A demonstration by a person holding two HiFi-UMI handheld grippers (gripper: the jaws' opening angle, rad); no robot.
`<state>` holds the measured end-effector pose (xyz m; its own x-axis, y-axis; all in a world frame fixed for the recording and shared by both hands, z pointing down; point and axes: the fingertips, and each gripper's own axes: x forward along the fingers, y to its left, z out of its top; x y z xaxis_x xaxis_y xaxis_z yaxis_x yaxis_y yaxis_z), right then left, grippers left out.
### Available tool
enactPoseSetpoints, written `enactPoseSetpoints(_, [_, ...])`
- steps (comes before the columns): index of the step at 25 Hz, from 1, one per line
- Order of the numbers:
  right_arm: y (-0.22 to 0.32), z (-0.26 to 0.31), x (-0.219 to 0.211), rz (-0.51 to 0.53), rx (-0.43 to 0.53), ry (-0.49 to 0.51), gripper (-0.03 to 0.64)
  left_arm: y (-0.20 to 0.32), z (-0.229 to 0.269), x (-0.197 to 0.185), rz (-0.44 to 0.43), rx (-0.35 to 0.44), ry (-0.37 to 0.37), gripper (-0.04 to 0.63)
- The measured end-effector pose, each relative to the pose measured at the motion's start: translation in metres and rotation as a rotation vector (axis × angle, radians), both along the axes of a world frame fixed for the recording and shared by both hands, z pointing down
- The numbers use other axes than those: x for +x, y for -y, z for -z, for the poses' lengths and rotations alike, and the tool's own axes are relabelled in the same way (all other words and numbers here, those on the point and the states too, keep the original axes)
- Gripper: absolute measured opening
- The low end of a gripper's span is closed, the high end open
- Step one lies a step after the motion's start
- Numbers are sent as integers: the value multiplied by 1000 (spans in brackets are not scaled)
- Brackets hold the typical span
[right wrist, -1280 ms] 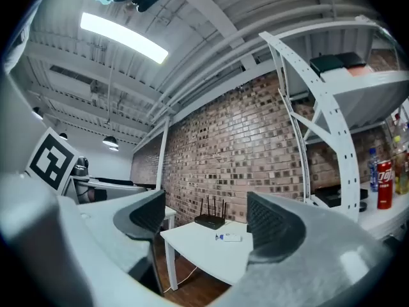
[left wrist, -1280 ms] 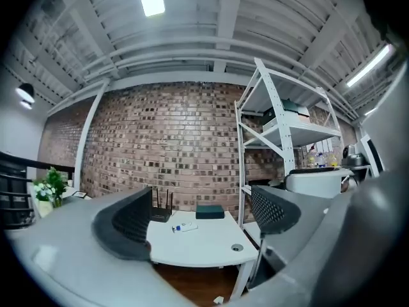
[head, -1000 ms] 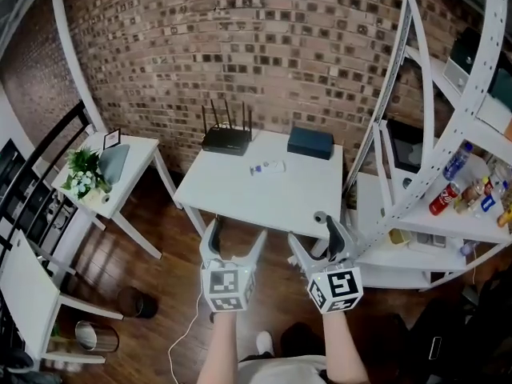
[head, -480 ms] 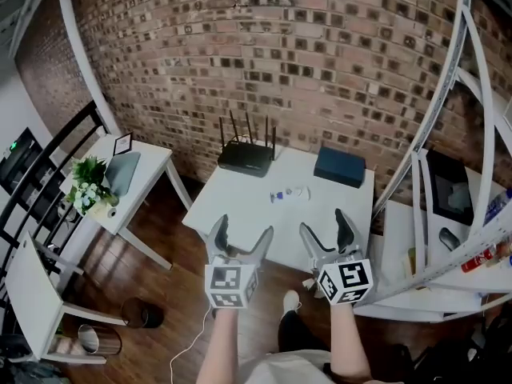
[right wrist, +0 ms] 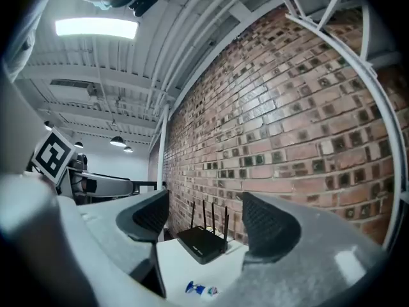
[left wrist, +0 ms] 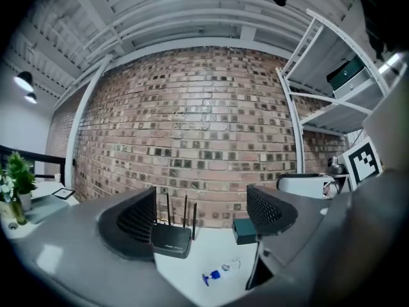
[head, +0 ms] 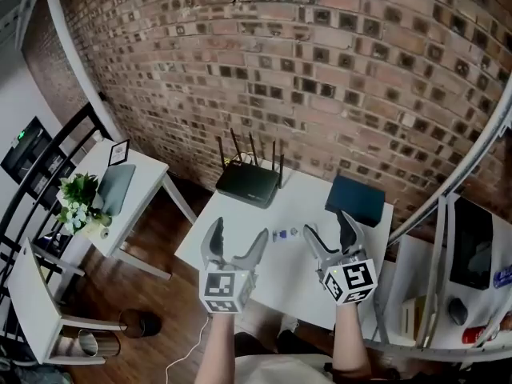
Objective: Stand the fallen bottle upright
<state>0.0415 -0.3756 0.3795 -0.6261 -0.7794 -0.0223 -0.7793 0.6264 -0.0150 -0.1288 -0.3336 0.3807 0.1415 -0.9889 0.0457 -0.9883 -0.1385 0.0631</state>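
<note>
Head view, going from the left: there's a small side table (head: 144,162) off on its own with a plant (head: 78,198) on it. Next is the left gripper (head: 237,243), held out level over the near left part of the white table (head: 280,272). Its jaws are apart with nothing between them, and they've just been closing in a bit. In the left gripper view (left wrist: 204,216) you look straight through the gap at the tabletop.

Past it, at the far edge by the brick wall (head: 320,70), sits a black router (head: 249,184) with its antennas up. The bottle (head: 286,233) is a little right of that, around the middle of the table. It's lying on its side with the blue cap pointing left. It's tiny in this view, so I think it's clear plastic, but don't quote me. The left gripper view (left wrist: 220,274) and the right gripper view (right wrist: 201,290) both show it flat on the table, well beyond the jaws, with neither gripper touching it.

Just right of the bottle is the right gripper (head: 330,232). Same deal there: jaws apart, empty, just been closing a little (right wrist: 208,219). Far right on the table is a dark box (head: 358,201), and a white shelf (head: 436,238) stands beside the table.
</note>
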Motion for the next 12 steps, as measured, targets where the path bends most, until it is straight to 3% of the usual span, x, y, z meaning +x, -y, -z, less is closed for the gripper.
enactPoseSetpoints(7, [55,-34,-6,3,-54,-68,347,59,-17,-19,-45,-44,12,460])
enactPoseSetpoints(12, [61,-70,-16,66,-182,-151,347,93,-45,-25,-85,-89,-6,456])
